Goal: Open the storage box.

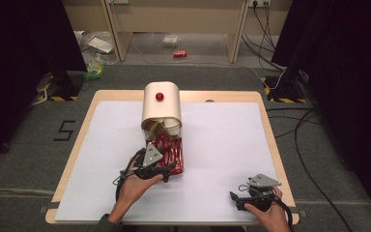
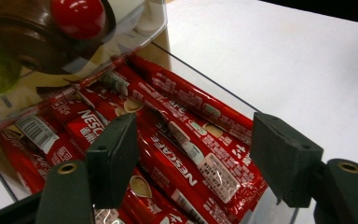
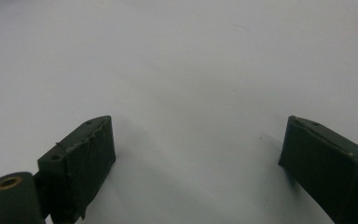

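Note:
A cream dispenser [image 1: 161, 107] with a red knob [image 1: 159, 96] stands at the back middle of the table. In front of it, a clear tray [image 1: 180, 145] holds several red Nescafe sachets [image 1: 171, 153]. My left gripper [image 1: 172, 167] is at the tray's near end. In the left gripper view it [image 2: 198, 158] is open, with the sachets [image 2: 186, 140] lying under and between the jaws, and the pads clear of them. The clear tray wall [image 2: 200, 77] runs along the right of the pile. My right gripper [image 1: 235, 197] rests near the front right edge, open [image 3: 196, 163] over bare white sheet.
A white sheet [image 1: 222, 140] covers most of the wooden table [image 1: 269, 121]. Beyond the table, on the floor, lie a red can [image 1: 180, 53], a green item [image 1: 95, 69] and cables [image 1: 304, 130] at the right. Dark stands flank both back corners.

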Available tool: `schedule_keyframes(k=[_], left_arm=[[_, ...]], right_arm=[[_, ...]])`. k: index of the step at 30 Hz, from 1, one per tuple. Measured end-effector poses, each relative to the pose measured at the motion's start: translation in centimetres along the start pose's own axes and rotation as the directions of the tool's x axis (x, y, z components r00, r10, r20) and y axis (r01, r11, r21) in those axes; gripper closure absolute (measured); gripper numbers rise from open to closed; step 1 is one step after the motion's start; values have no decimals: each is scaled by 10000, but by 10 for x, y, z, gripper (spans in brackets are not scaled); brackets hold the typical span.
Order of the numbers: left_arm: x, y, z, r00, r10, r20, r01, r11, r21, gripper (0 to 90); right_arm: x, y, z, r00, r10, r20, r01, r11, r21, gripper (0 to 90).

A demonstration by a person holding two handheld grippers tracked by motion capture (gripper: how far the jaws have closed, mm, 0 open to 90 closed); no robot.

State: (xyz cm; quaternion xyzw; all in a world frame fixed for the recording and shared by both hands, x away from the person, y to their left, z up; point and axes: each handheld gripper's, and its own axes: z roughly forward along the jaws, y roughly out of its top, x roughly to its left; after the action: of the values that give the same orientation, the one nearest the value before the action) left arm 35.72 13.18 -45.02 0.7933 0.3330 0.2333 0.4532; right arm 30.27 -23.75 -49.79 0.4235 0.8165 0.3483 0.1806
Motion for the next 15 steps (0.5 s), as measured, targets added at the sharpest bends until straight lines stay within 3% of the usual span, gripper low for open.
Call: schedule_keyframes(k=[15], left_arm=[[1, 3, 6, 9992, -242, -319, 243, 9997, 26, 425]], right_arm=[[0, 0, 0, 10000, -22, 17, 22, 10000, -9, 103]])
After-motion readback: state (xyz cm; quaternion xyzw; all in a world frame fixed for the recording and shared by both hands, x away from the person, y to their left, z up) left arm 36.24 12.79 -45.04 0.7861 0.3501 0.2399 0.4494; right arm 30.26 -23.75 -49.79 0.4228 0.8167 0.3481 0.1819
